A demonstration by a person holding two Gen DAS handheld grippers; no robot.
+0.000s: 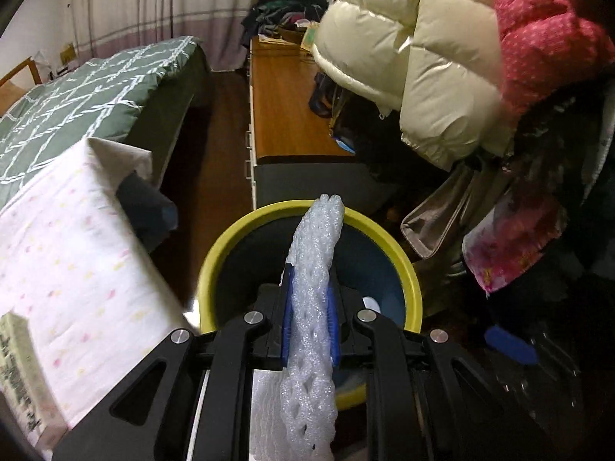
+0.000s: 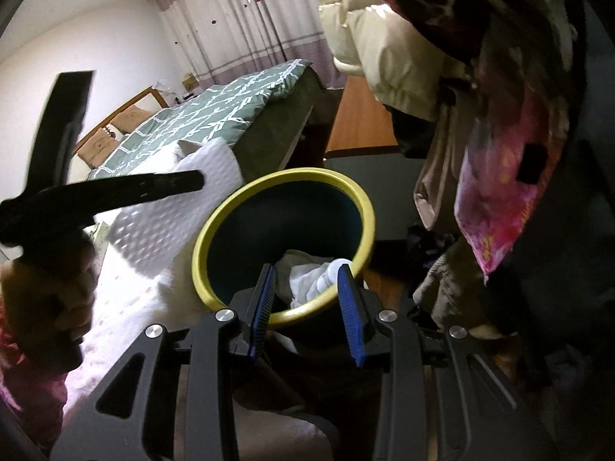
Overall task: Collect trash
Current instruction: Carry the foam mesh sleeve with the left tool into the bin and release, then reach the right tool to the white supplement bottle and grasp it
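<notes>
The left gripper (image 1: 309, 315) holds a foam net (image 1: 313, 288) tight above the bin (image 1: 215, 265), so next it must release, while the right gripper (image 2: 307, 307) waits half open and empty.

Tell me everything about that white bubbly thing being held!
The white foam net looks like soft, bumpy packing mesh with little holes, squashed into a long strip. The left hand-held gripper is shut on its middle, blue pads pressing both sides. Its top end pokes up and curves forward, over the yellow-rimmed trash bin. Its bottom end hangs back toward the camera.
</notes>
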